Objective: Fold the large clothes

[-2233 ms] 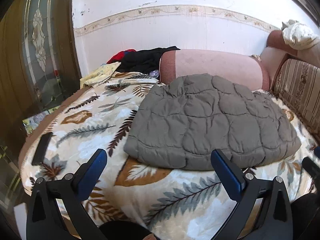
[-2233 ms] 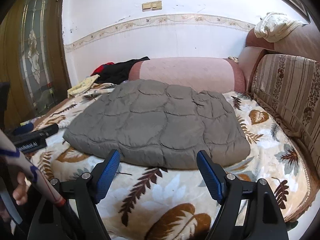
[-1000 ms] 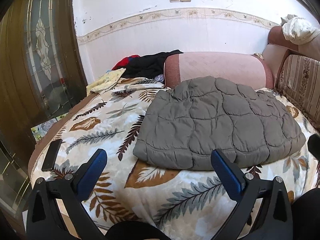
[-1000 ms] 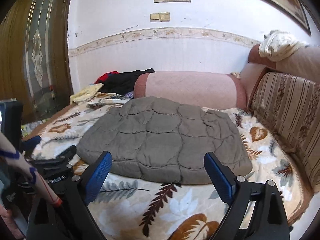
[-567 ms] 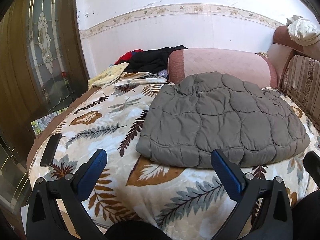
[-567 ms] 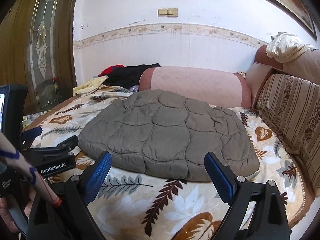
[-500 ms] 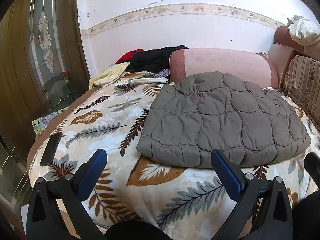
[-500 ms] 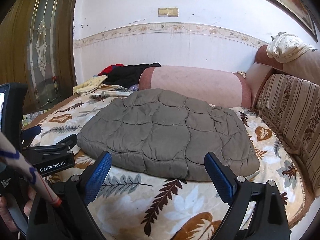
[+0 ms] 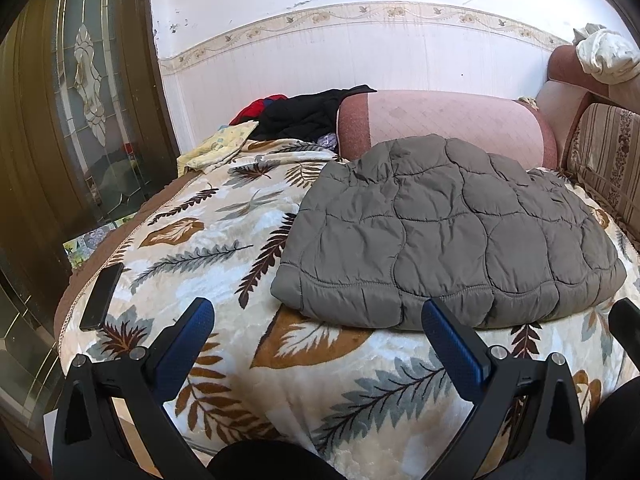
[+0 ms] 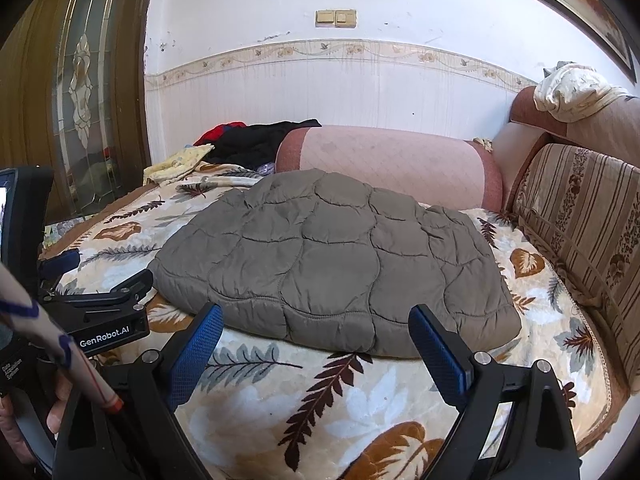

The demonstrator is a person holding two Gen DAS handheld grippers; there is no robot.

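The grey quilted jacket (image 9: 444, 236) lies in a folded, rounded bundle on the leaf-patterned blanket (image 9: 224, 240), in both views at about 12 o'clock from the grippers, and nothing touches it.

Nearest to the camera, the left gripper (image 9: 318, 328) has its blue pads (image 9: 452, 344) spread wide apart and it holds nothing. The right gripper (image 10: 316, 334) is the same: jaws released, empty, hanging just short of the near hem of the jacket. In the right wrist view the left gripper is seen at 9 o'clock, low over the blanket beside the left corner of the jacket, with a hand (image 10: 24, 412) behind it.

Compared with two seconds ago, both cameras have moved back and a little higher: the jacket now sits farther from the fingertips, and more of the wall shows above. The jacket itself has not changed its shape in this time. I judge from this that the fold is finished, or that the person steps back to check it; no new grasp is prepared.

A dark phone (image 9: 102, 296) lies at the blanket's edge at 9 o'clock in the left view. Farther, at 12 o'clock, a pink bolster (image 9: 444, 128) touches the back of the jacket. At 11 o'clock are black clothes (image 9: 304, 114) and a yellow cloth (image 9: 222, 146) in a heap. At 2 o'clock is a striped cushion (image 10: 580, 216), and above it a white cloth (image 10: 572, 88).
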